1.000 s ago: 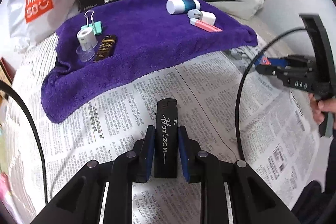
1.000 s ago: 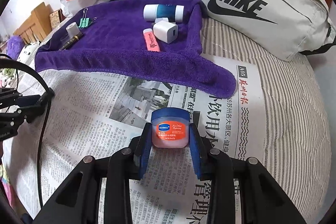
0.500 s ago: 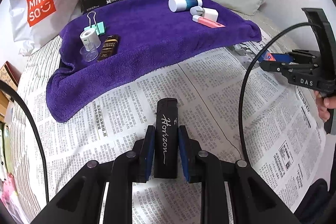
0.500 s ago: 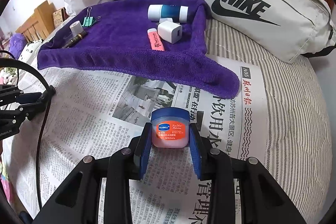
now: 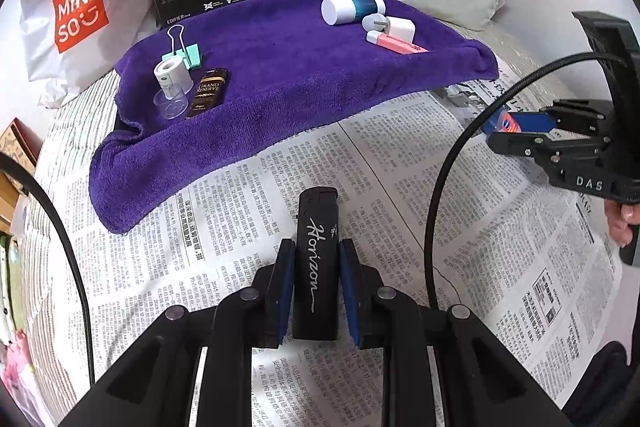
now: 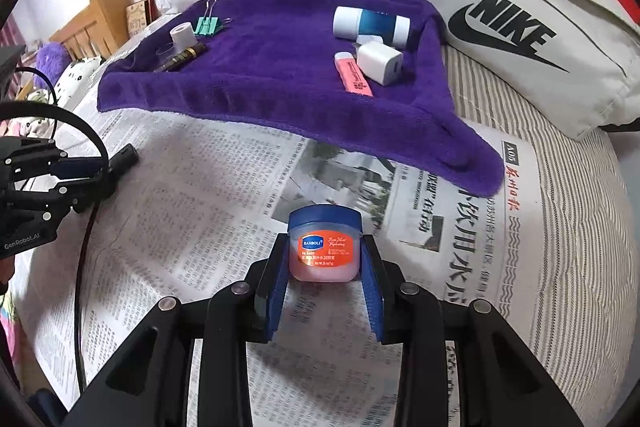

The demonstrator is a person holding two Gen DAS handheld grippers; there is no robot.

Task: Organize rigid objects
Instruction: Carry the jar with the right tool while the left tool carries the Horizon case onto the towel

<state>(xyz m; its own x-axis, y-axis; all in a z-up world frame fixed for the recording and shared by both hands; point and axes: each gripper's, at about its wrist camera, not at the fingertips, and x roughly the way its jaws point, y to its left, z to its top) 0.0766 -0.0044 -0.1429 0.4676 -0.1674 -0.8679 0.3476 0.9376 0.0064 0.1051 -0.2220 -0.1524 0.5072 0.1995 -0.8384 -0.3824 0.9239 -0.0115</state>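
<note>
The left gripper (image 5: 316, 279) pinches a black lighter (image 5: 316, 259) lengthwise between its blue pads, held above the newspaper (image 5: 240, 235), while the right gripper (image 6: 325, 279) clamps a small blue-lidded balm jar (image 6: 324, 247) by its rounded sides, also over the paper and short of the purple towel (image 6: 276, 83). The jar looks the riskier hold: its curved, smooth wall could twist or squirt out of the flat pads if tilted. The lighter sticks well forward of the fingers, so its tip might catch the towel's raised edge on the way in. The towel sags over soft bedding, so anything set upright there may topple. The lighter's rear end is hidden between the fingers, and whether either object touches the paper cannot be told
</note>
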